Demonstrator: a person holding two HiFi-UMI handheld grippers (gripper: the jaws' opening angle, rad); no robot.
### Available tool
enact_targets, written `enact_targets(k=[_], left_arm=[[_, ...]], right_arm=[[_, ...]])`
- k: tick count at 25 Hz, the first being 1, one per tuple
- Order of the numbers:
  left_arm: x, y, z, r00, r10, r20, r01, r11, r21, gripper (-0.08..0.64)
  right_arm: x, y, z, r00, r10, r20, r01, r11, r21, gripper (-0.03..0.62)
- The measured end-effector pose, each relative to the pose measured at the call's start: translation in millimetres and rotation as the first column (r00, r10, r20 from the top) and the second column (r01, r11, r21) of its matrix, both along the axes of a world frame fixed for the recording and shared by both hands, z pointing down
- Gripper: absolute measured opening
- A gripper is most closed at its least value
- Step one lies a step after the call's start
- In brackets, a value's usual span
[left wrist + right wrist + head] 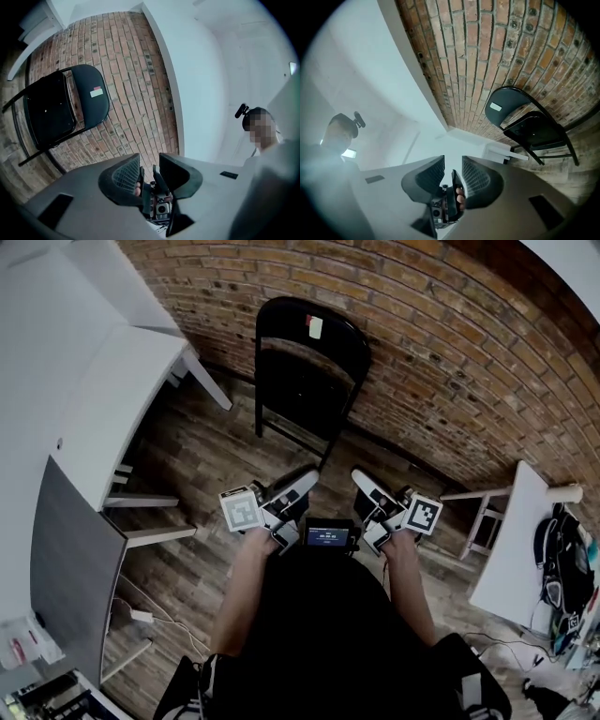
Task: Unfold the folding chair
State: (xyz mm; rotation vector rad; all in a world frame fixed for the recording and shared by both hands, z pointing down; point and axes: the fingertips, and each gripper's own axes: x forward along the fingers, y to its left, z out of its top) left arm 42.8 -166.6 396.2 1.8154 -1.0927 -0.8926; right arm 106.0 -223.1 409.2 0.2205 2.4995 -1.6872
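While the folding chair leans against the brick wall, apparently folded flat, no unfolding looks begun. Left gripper: jaws partly apart, nothing between them, well short of the chair. Right gripper: likewise partly apart and empty. Remaining: approach, grasp, open the seat.

Soft, even light fills the room. The head view is dim and muted; the black chair reads almost as a silhouette. Wide-angle distortion bends the brick wall at the edges. Both gripper views have black corners; the white wall is washed out, and pale haze veils the right gripper view's left side.
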Motion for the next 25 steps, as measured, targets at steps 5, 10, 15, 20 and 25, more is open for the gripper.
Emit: enact_targets(k=[5,10,15,20,25], left_arm=[[3,-14,0,0.999,-0.017,0.033,0.018,1.000,-0.022,0.129],[-2,-27,7,1.000,-0.016,0.017,0.017,0.999,-0.045,0.129],[-15,-50,16,1.000,0.007,-0.012,-0.007,0.999,-0.032,0.129],[-50,-85,15,0.999,0.018,-0.037,-0.018,1.000,0.003,0.129],[-101,-115,6,0.999,0.027,-0.043,-0.025,0.999,0.040,0.129]], right_arm=[[1,-22,0,0.999,-0.010,0.034,0.010,1.000,-0.009,0.104],[-9,-28,1,0.999,-0.032,0.040,0.033,0.999,-0.015,0.104],[-22,-47,2,1.000,-0.020,0.021,0.019,1.000,0.014,0.104],[-48,-77,-1,1.000,0.001,-0.023,0.000,0.998,0.060,0.104],[-87,-120,-13,0.998,0.046,-0.046,-0.041,0.993,0.110,0.104]])
